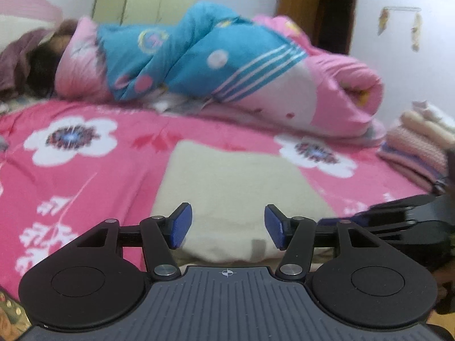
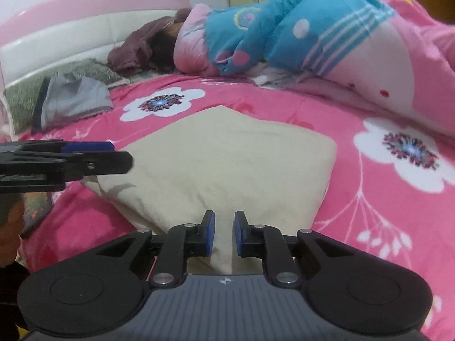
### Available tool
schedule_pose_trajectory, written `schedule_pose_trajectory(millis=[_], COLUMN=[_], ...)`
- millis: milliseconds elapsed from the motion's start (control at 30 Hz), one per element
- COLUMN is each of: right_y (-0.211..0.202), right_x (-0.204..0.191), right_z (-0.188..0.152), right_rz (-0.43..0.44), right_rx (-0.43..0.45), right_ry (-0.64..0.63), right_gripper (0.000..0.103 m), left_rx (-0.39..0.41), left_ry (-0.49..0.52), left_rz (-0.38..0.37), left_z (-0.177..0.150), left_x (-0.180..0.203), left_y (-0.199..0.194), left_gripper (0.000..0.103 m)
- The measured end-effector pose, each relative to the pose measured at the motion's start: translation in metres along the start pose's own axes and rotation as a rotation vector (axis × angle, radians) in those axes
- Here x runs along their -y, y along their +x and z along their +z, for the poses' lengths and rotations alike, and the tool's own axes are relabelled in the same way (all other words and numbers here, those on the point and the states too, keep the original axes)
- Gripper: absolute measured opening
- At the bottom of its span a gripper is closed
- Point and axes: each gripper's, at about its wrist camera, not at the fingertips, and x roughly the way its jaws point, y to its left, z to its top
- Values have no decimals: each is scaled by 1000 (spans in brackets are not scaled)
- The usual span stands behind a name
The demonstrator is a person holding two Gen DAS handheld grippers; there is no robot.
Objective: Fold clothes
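Observation:
A cream garment (image 1: 227, 176), folded into a rough square, lies flat on the pink flowered bedsheet (image 1: 85, 176). My left gripper (image 1: 227, 221) hovers open over its near edge, with nothing between the blue pads. In the right wrist view the cream garment (image 2: 221, 164) spreads ahead, and my right gripper (image 2: 223, 227) is narrowed on its near corner, with a raised fold of the cloth pinched between the pads. The left gripper (image 2: 85, 153) shows side-on at the garment's left corner. The right gripper (image 1: 398, 218) appears at the right edge of the left wrist view.
A rolled pink and blue quilt (image 1: 199, 56) lies across the far side of the bed. A stack of folded clothes (image 1: 421, 142) sits at the right. A grey garment (image 2: 74, 99) and a maroon one (image 2: 136, 48) lie near the white headboard (image 2: 57, 42).

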Motion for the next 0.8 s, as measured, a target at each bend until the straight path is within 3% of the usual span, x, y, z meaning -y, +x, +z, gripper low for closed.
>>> schedule_pose_trajectory(millis=[133, 233, 367, 433, 567, 667, 800], right_y=[2, 3, 3, 3, 3, 3, 2], right_x=[0, 0, 2, 3, 2, 3, 1], right_z=[-1, -2, -3, -4, -7, -8, -8], right_rz=[-1, -2, 7, 9, 9, 11, 5], right_rx=[0, 1, 6, 8, 21, 25, 25], right_ry=[3, -3, 11, 18, 17, 24, 19], right_gripper=[15, 15, 15, 15, 15, 15, 15], left_rx=[-96, -124, -213, -192, -44, 37, 72], left_ry=[22, 77, 42, 68, 139, 165, 129], left_rz=[-2, 13, -18, -23, -104, -112, -97], left_z=[-14, -23, -38, -43, -41, -32, -21], left_x=[3, 7, -5, -6, 1, 9, 12], left_y=[11, 3, -8, -23, -59, -62, -45], left_gripper=[50, 47, 41, 41, 41, 41, 41])
